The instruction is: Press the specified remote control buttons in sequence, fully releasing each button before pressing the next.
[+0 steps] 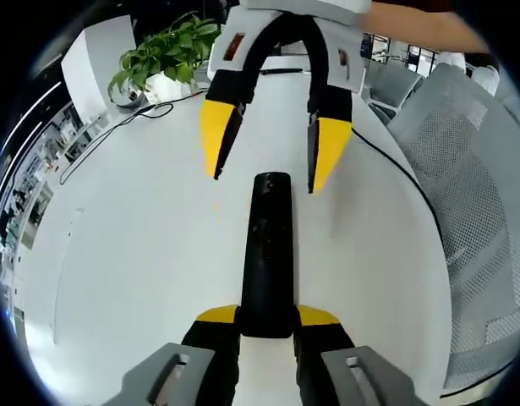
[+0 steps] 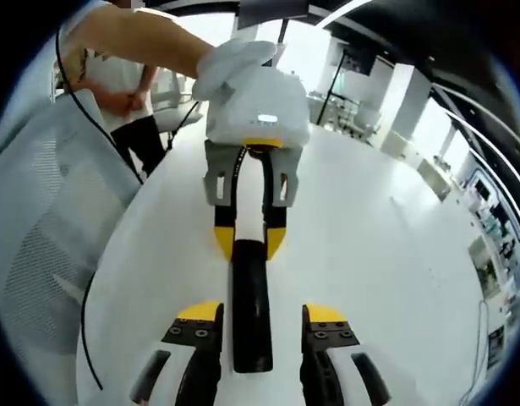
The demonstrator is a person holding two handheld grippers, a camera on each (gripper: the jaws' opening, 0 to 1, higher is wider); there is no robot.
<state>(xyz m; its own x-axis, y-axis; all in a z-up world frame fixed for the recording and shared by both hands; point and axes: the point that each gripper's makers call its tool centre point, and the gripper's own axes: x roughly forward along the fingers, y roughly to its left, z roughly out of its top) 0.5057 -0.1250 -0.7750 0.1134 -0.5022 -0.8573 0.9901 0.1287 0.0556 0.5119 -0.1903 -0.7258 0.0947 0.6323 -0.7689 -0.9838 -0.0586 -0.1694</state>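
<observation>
A long black remote control (image 1: pixel 268 254) lies lengthwise on the white table (image 1: pixel 133 254). My left gripper (image 1: pixel 268 315) is shut on its near end, with a yellow fingertip on each side. The right gripper (image 1: pixel 264 183) reaches in from the far side, open, its yellow fingers (image 1: pixel 216 135) spread on either side of the remote's far end. In the right gripper view the remote (image 2: pixel 251 296) runs between my right gripper's (image 2: pixel 262 311) open jaws with a gap on both sides. Across from it the left gripper (image 2: pixel 249 245) clamps the other end, with a gloved hand (image 2: pixel 234 59) on its white body.
A potted plant (image 1: pixel 166 55) and a black cable (image 1: pixel 116 127) lie at the table's far left. Another cable (image 1: pixel 395 169) runs along the right edge beside a grey mesh chair (image 1: pixel 471 211). A person (image 2: pixel 124 93) stands behind the chair (image 2: pixel 40 237).
</observation>
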